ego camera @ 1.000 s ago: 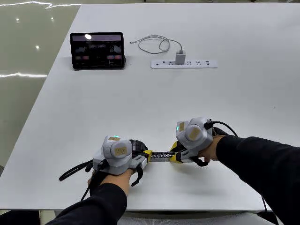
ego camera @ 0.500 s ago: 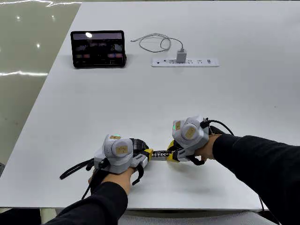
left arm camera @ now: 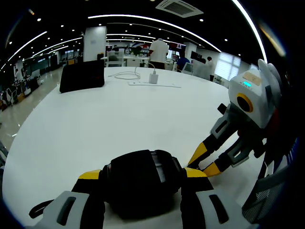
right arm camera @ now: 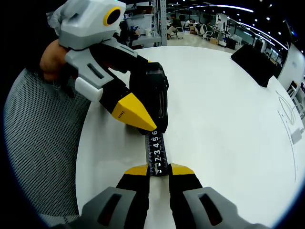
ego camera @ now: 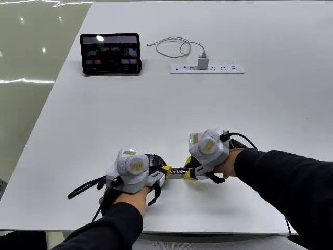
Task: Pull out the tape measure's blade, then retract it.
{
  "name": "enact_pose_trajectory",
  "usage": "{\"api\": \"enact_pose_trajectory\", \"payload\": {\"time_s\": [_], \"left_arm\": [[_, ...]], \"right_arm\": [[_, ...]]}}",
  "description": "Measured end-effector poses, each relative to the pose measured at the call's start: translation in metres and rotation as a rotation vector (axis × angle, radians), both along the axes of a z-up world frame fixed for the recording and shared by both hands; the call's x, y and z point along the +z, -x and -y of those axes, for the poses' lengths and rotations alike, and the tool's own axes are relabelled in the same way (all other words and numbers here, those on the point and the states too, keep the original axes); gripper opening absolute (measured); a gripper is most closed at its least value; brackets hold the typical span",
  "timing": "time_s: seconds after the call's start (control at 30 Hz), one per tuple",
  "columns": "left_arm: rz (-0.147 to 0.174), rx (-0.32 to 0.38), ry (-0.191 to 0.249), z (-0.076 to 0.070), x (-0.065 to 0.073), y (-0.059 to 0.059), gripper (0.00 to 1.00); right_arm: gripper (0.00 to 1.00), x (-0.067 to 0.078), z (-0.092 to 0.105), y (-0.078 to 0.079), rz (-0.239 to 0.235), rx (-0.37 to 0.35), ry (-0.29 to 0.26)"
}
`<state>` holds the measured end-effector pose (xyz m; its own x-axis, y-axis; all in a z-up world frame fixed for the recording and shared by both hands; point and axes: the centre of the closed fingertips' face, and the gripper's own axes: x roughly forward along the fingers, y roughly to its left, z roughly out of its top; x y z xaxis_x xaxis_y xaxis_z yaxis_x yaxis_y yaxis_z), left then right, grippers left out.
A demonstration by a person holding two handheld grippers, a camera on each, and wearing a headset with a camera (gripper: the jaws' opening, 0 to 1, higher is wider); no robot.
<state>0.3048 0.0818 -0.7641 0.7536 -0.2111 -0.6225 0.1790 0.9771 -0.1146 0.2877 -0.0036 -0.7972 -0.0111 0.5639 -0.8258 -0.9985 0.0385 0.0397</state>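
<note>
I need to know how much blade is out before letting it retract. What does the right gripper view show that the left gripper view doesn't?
Right gripper view, not the left: the blade, a short numbered stretch running from the case to the right gripper, whose jaws pinch its end. Left gripper view, not the right: the left gripper with a yellow-tipped jaw on each side of the case, shut on it. Both: the case, the other gripper reaching in, the tablet and the table.
</note>
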Motion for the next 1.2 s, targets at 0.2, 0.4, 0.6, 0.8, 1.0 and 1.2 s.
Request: {"api": "enact_pose_trajectory", "payload": {"time_s": [0.2,0.4,0.6,0.8,1.0,1.2], "left_arm": [[0.0,-0.001,0.0,0.0,0.0,0.0,0.6],[-0.001,0.0,0.002,0.0,-0.001,0.0,0.6],[-0.003,-0.001,0.006,0.0,0.0,0.001,0.6],[-0.003,0.001,0.007,0.0,0.0,0.001,0.6],[-0.008,0.002,0.023,0.0,0.0,0.001,0.6],[-0.004,-0.003,0.025,0.0,0.0,0.0,0.6]], "right_arm": [[0.1,0.0,-0.004,0.0,-0.001,0.009,-0.002],[0.1,0.0,-0.008,0.0,0.004,0.021,0.001],[0.1,0.0,-0.011,0.0,0.005,0.021,0.002],[0.1,0.001,-0.015,0.0,0.002,0.008,0.002],[0.1,0.001,-0.019,0.0,-0.009,-0.011,-0.004],[0.1,0.001,-0.024,0.001,-0.007,-0.016,-0.009]]}}
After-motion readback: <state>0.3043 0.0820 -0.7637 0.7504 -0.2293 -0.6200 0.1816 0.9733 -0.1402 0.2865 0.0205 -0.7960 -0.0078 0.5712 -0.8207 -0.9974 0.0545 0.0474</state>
